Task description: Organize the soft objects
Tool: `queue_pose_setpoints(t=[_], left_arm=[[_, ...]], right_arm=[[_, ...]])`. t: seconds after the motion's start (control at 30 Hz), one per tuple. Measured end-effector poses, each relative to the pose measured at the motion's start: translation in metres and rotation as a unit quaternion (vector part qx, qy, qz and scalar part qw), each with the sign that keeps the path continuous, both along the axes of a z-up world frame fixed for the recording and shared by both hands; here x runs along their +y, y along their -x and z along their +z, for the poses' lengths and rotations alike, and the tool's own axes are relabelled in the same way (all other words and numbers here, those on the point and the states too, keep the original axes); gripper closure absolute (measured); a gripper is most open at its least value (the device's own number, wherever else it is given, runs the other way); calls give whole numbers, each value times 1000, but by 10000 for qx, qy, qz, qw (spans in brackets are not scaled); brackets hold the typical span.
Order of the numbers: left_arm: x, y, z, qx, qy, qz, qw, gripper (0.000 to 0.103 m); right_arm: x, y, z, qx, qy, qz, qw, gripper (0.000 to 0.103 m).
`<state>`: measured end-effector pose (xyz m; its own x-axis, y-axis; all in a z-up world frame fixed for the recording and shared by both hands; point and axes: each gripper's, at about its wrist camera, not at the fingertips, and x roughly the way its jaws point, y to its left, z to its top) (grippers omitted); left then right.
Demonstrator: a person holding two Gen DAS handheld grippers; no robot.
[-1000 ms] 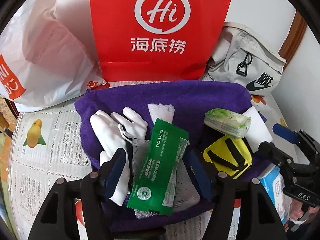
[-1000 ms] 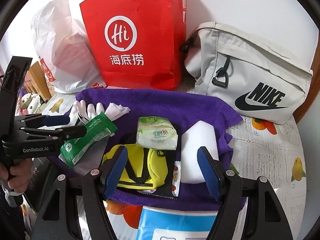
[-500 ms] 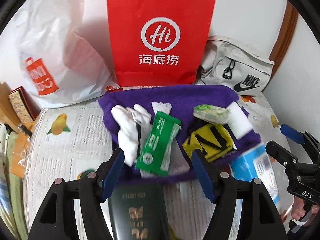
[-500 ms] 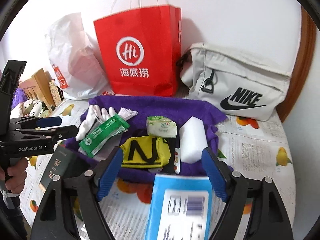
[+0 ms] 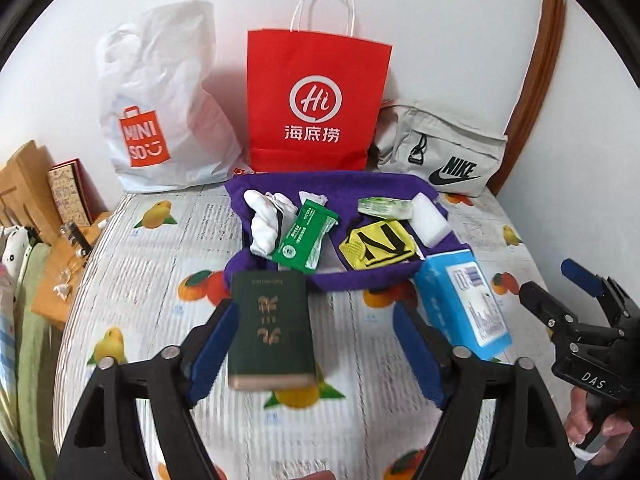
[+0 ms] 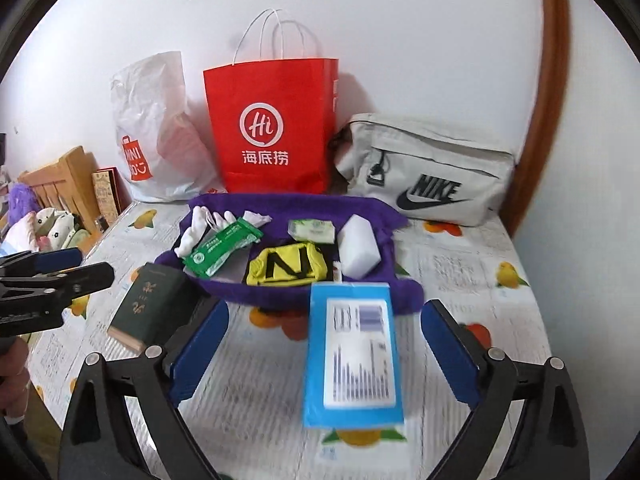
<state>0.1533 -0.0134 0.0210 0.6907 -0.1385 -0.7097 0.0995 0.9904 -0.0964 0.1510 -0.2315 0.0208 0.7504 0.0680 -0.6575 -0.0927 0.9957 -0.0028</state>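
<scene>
A fuzzy purple towel (image 5: 340, 192) lies at the centre of both views on a tabletop (image 5: 160, 280) covered with a fruit-printed cloth. On its nap lie soft white gloves (image 5: 264, 220), a glossy green wipes packet (image 5: 306, 236), a small pale-green tissue pack (image 5: 384, 207), a white foam block (image 5: 428, 220) and a yellow pouch with black straps (image 5: 378, 248). Just below the towel's edge lie a dark green booklet with gold characters (image 5: 270, 332) and a blue rectangular pack with a barcode label (image 6: 354, 356). Along the upper frame stand a crinkled white plastic bag reading "MINISO" (image 5: 160, 112), a stiff red paper bag marked "Hi" (image 5: 316, 100) and a grey canvas bag lettered "NIKE" (image 5: 444, 156). The left gripper (image 5: 316, 344) and right gripper (image 6: 320, 352) both gape wide, holding nothing.
</scene>
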Motion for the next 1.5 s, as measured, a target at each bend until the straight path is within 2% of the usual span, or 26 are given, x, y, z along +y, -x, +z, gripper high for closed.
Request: queue_pose_setpoints(t=[0.17,0.4,0.67,0.9,1.5], left_arm=[[-1,36,2,-87,58,35,9999,20],[0,88,9,-389,-64,234,9989,16],[1,123,5,-489,72,175,9986,16],[-6,134,5,-577,21,103,9983,16],[-5,139,6,-596,26,91,9982,16]], right_arm=[[-6,37,1,60,-166,-173,9997,6],[-4,87,4,42,-230,-249,9994,2],[-1,128,11,-201,-276,-188,9992,2],[2,144,12,-279,-300,-156,9990,2],[1,148,12,-254,-363,-229,9988,2]])
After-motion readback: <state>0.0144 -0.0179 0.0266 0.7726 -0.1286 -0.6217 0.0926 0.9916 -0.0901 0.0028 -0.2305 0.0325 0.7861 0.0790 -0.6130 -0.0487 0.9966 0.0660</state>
